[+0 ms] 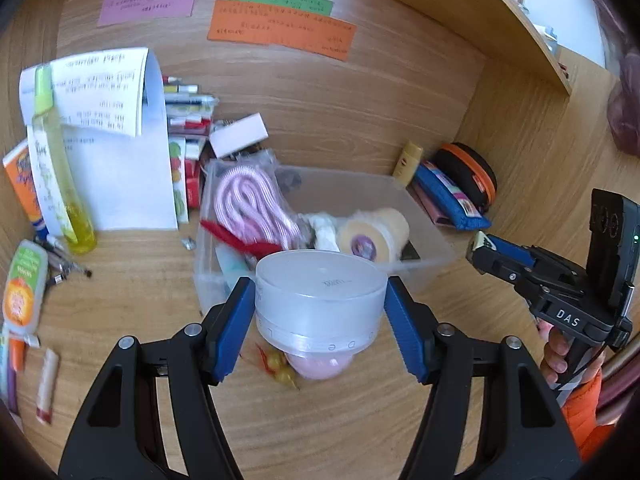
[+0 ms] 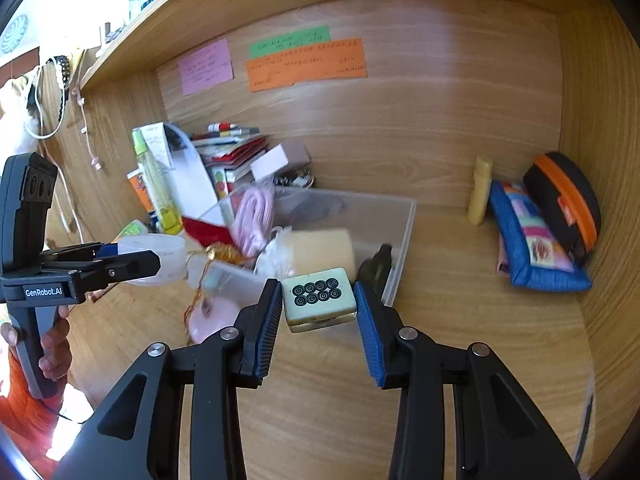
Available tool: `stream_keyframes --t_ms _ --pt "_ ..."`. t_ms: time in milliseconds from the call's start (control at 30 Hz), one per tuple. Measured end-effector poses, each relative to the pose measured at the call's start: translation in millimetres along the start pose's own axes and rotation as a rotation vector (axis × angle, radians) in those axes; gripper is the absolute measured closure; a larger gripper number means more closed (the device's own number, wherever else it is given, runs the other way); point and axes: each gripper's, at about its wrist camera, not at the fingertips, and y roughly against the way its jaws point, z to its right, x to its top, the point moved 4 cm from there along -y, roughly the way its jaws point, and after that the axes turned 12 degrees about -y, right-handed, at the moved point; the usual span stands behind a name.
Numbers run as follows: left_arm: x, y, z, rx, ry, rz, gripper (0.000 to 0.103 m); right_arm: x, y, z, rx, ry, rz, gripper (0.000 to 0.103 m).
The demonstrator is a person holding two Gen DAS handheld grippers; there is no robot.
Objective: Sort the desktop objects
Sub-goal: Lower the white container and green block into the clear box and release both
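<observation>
Left gripper (image 1: 320, 312) jaws clamped on a frosted jar (image 1: 318, 300), above the desk (image 1: 320, 432) before the bin (image 1: 424, 256). Right gripper (image 2: 316, 308) jaws pinching a mahjong tile (image 2: 319, 300), just short of the bin's near corner.

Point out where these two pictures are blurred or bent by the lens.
Left wrist view: the pink cord in the clear bin smears with motion, and the shelf edge bows. Right wrist view: the tile is sharp, the bin's contents are blurred, and the desk walls curve.
</observation>
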Motion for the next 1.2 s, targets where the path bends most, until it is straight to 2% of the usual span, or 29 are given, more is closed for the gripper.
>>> stream_keyframes --t_ms 333,667,867,1200 --pt "47.2 -14.4 -4.7 0.016 -0.054 0.027 0.038 38.0 -22.0 6.4 -0.025 -0.001 0.025 0.069" --pt "78.2 -56.0 -0.1 -0.022 -0.056 -0.002 0.038 64.1 -53.9 10.0 -0.053 -0.012 0.013 0.069" --pt "81.7 -87.9 1.0 -0.027 -0.056 -0.047 0.038 68.9 -82.2 10.6 -0.071 -0.001 -0.039 0.069" --pt "68.1 -129.0 -7.1 -0.006 -0.051 -0.120 0.038 59.3 -117.5 19.5 -0.110 0.000 -0.100 0.069"
